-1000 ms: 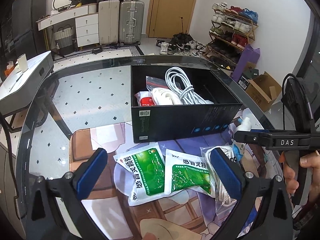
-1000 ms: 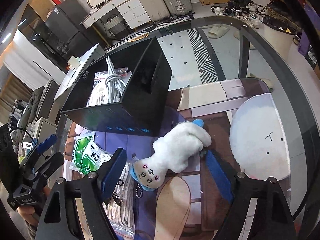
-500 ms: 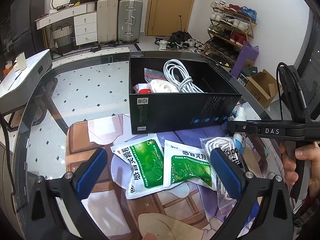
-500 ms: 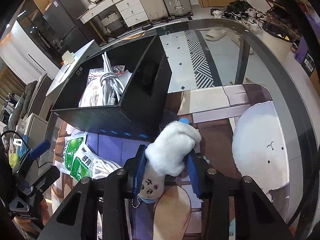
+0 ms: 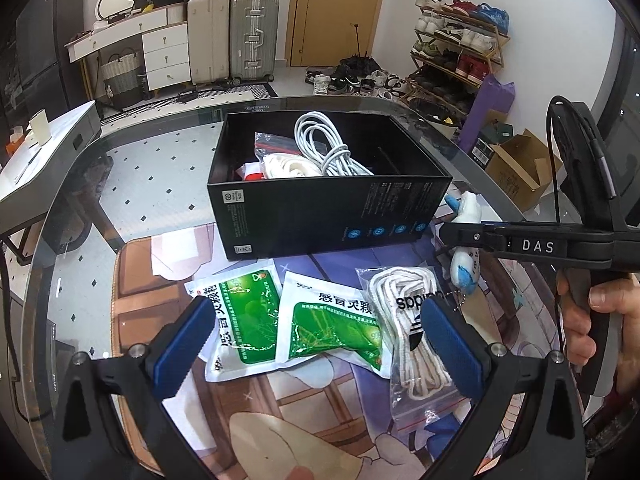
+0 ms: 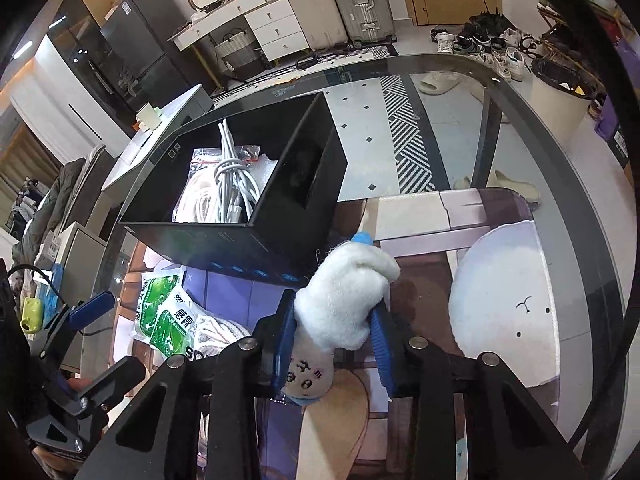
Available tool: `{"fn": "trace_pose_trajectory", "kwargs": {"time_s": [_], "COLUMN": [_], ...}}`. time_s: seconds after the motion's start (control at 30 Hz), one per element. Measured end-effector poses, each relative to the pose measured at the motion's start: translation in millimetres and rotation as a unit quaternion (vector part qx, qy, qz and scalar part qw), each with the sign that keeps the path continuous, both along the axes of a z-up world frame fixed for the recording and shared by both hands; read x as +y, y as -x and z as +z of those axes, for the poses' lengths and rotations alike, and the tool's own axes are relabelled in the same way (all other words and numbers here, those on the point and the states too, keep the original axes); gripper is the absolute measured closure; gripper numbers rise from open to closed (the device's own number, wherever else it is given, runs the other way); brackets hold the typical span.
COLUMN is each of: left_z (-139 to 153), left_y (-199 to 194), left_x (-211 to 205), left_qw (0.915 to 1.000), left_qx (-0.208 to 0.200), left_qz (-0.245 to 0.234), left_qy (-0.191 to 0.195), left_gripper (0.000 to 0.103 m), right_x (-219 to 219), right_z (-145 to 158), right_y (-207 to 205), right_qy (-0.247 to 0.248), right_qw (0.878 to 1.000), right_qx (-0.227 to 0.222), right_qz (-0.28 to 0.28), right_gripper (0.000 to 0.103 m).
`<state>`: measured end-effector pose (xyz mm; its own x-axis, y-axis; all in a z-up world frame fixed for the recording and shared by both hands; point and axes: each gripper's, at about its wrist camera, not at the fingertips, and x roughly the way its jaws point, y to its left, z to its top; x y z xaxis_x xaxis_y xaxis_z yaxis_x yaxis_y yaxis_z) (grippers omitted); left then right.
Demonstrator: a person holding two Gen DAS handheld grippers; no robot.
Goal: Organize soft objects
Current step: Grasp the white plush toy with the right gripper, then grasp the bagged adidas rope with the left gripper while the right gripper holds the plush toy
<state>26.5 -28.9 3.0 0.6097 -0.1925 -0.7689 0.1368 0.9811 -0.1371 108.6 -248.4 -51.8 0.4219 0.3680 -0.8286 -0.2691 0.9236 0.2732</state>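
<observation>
1. Left wrist view.
   - My left gripper (image 5: 316, 344) has its jaws spread wide with nothing between the pads. It hangs above the two green sachets (image 5: 288, 332), which lie flat on the printed mat (image 5: 160, 304). I judge it is kept wide so that it can straddle a flat packet.
   - The bagged white laces (image 5: 412, 336) lie at 3 o'clock of the sachets, partly under my right-hand pad.
   - The black box (image 5: 320, 208) stands at 12 o'clock, open-topped, with a white cable coil (image 5: 324, 148) already inside. Its open top makes it the likely collection point.
   - At 3 o'clock the right gripper crosses the view, a person's hand (image 5: 600, 320) on its handle, with the plush toy (image 5: 466, 248) pinched in it.

2. Right wrist view.
   - My right gripper (image 6: 334, 336) has its jaws closing on the plush toy (image 6: 344, 300). Both pads press into its white body, and its face end points toward the camera. A mid-body pinch suits a soft, compressible item.
   - The toy sits at 5 o'clock of the black box (image 6: 240, 208), just beside its near corner, outside the box.
   - The glass table (image 6: 460, 128) carries everything.
</observation>
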Motion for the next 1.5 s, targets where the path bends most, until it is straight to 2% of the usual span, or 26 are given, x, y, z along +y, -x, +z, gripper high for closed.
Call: {"fn": "trace_pose_trajectory", "kwargs": {"time_s": [0.5,1.0,1.1,1.27,1.33,1.5], "left_z": [2.8,-19.3,-26.0,-30.0,-29.9,-31.1], "left_y": [2.9,-10.2,-12.6,-14.2,-14.8,-16.7], "left_x": [-50.2,-81.9,-84.6,-88.5,-88.9,-89.7], "left_qw": [0.9994,0.9968,0.9963,0.9957,0.9956,0.9959], "left_qx": [0.017,0.044,0.051,0.053,0.053,0.056], "left_qz": [-0.006,0.002,0.004,0.004,0.006,0.001], "left_qy": [-0.03,-0.067,-0.069,-0.077,-0.077,-0.072], "left_gripper": [0.0,0.001,0.012,0.023,0.037,0.05], "right_x": [-25.3,-43.8,-43.5,-43.7,-44.2,-45.3], "right_z": [12.4,11.6,10.3,9.0,8.3,6.9], "right_y": [5.1,7.6,7.1,7.1,6.6,6.1], "right_qy": [-0.005,-0.022,-0.024,-0.022,-0.023,-0.023], "right_qw": [1.0,0.999,0.999,0.999,0.999,0.999], "right_qx": [-0.023,-0.029,-0.029,-0.028,-0.028,-0.026], "right_qz": [0.0,-0.002,-0.001,0.0,-0.001,-0.002], "right_gripper": [0.068,0.068,0.068,0.068,0.068,0.068]}}
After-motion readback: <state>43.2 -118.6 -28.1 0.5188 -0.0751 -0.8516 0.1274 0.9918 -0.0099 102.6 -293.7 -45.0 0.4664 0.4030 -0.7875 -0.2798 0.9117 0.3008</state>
